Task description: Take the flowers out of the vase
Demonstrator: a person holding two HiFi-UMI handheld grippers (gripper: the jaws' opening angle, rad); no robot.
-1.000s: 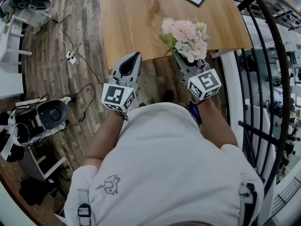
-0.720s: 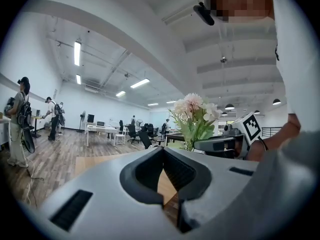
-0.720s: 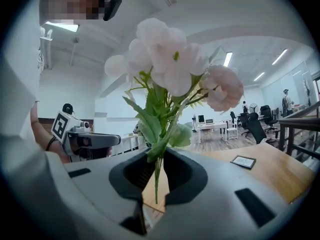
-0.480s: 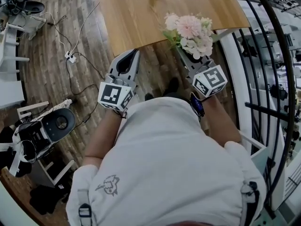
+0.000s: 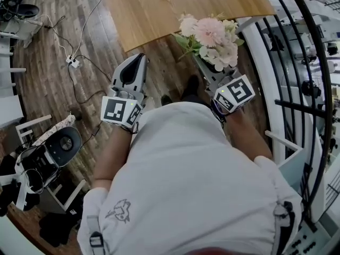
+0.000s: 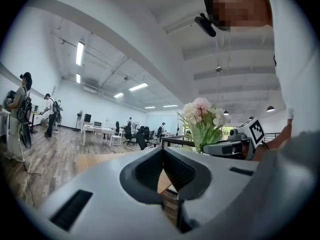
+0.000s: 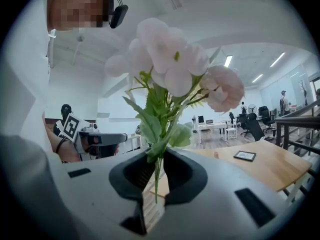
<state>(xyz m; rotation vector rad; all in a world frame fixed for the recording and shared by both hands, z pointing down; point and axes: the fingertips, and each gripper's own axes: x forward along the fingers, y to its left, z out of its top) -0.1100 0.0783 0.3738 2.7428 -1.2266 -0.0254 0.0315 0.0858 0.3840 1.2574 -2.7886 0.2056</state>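
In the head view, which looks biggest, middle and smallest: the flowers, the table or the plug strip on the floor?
1. Table, though the picture's edge cuts it off.
2. Flowers; they sit nearer the camera, which makes them look bigger.
3. Plug strip, down on the floor, farther away.

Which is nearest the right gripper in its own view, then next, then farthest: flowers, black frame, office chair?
1. flowers: stems gripped in the jaws, centre.
2. black frame: lying on the table, to the right.
3. office chair: far back right, beyond the table.
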